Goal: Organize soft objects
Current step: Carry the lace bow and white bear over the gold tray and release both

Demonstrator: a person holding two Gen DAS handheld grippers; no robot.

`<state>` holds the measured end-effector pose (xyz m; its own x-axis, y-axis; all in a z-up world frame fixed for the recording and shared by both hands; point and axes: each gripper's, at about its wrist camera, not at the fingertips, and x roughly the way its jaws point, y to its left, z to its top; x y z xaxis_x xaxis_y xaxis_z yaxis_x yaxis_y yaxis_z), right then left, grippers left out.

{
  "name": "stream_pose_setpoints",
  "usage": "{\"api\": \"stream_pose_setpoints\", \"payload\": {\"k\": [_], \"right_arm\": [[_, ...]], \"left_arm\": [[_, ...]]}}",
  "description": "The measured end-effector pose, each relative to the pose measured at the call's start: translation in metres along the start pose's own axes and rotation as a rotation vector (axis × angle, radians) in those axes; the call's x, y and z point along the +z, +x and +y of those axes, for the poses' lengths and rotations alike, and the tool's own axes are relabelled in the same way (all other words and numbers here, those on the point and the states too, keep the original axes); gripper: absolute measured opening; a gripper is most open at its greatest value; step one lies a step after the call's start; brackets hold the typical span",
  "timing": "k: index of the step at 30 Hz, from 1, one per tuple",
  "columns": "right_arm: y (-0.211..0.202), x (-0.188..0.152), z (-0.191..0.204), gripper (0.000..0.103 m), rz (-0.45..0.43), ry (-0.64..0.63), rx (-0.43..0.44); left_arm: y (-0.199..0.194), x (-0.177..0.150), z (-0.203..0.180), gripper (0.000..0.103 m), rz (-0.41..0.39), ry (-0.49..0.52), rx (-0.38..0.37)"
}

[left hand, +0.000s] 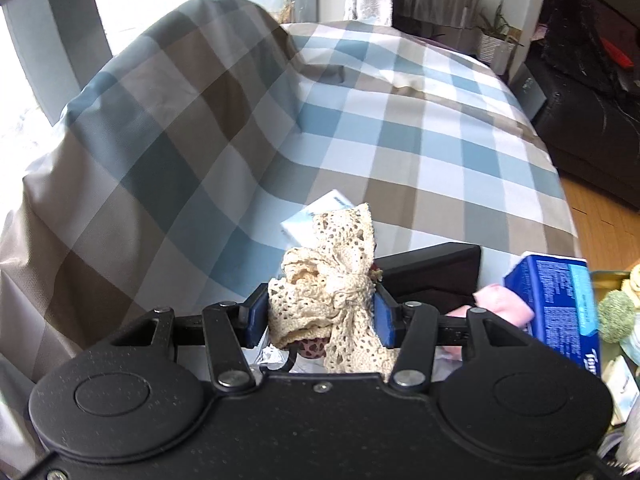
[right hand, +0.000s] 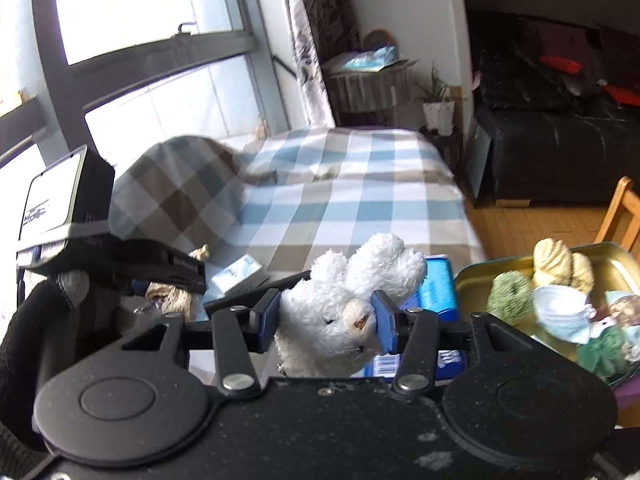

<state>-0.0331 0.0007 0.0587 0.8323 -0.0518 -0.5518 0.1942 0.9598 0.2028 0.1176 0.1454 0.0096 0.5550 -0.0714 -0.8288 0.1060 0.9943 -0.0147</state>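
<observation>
At lower centre of each view, the left gripper [left hand: 322, 314] is clamping a cream lace cloth [left hand: 332, 284] and the right gripper [right hand: 326, 318] a white plush [right hand: 348, 300], above the checked bed [left hand: 400, 128].

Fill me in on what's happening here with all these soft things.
A person is sorting soft items with two tools. The left hand-held gripper is shut on a cream lace cloth, and the right hand-held gripper is shut on a white plush toy. Both are held above a checked bedspread. To the right, a gold tin already holds several small soft pieces.
</observation>
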Motion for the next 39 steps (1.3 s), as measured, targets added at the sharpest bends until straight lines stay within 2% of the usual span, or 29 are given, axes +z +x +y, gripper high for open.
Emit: {"api": "stream_pose_setpoints", "payload": {"k": [8,14,18,23,30,39], "right_arm": [[-0.073,0.015,-0.071,0.049,-0.200,0.067,-0.248],[-0.090,0.023,-0.126,0.050,-0.268,0.151,-0.366],[-0.080,0.026,-0.157,0.050,-0.255,0.189,-0.421],[-0.054,0.029,-0.188,0.050,-0.191,0.224,-0.451],[-0.011,0.046,-0.222,0.050,-0.122,0.313,-0.454],[0.031,0.069,-0.252,0.050,-0.044,0.384,-0.475]], "left_arm": [[-0.037,-0.006,-0.084,0.050,-0.027,0.179,-0.165],[-0.059,-0.014,-0.143,0.050,-0.018,0.298,-0.276],[-0.063,-0.019,-0.173,0.050,0.019,0.334,-0.335],[-0.059,-0.027,-0.205,0.050,0.062,0.369,-0.364],[-0.038,-0.037,-0.235,0.050,0.129,0.389,-0.358],[-0.012,-0.046,-0.253,0.050,0.185,0.403,-0.334]]}}
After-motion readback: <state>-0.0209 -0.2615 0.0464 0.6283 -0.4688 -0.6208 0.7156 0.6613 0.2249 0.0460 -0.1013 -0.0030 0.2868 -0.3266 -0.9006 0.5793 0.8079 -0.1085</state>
